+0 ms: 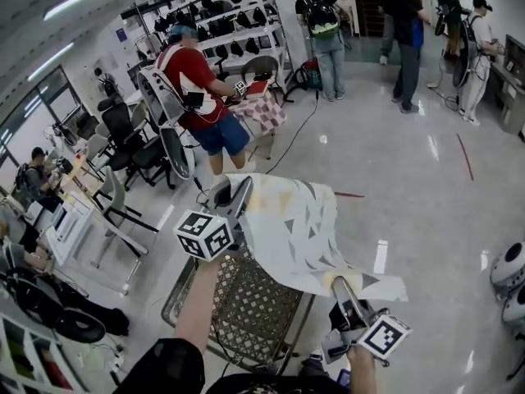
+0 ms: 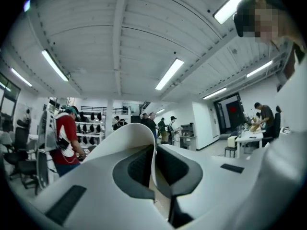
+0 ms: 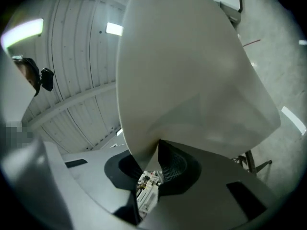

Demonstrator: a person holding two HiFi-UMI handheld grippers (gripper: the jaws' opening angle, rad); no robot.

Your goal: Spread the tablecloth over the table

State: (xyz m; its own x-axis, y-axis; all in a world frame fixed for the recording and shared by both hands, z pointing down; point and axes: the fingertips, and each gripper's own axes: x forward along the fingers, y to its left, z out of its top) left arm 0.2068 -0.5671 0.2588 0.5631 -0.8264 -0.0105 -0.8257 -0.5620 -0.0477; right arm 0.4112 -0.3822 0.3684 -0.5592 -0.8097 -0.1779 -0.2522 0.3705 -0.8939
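Note:
A cream tablecloth (image 1: pixel 291 224) with grey triangle print hangs in the air, stretched between my two grippers above a metal mesh table (image 1: pixel 246 306). The left gripper (image 1: pixel 239 194) is shut on the cloth's far left edge; in the left gripper view the cloth edge (image 2: pixel 144 138) curls up from between the pads. My right gripper (image 1: pixel 343 290) is shut on the near right corner, and in the right gripper view the cloth (image 3: pixel 192 75) rises from the jaws and fills most of the picture. The cloth covers the table's right part.
A person in a red shirt (image 1: pixel 197 84) stands behind at another cloth-covered table (image 1: pixel 258 109). Office chairs (image 1: pixel 131 142) and desks line the left. More people stand at the back right. Shiny floor (image 1: pixel 410 187) lies to the right.

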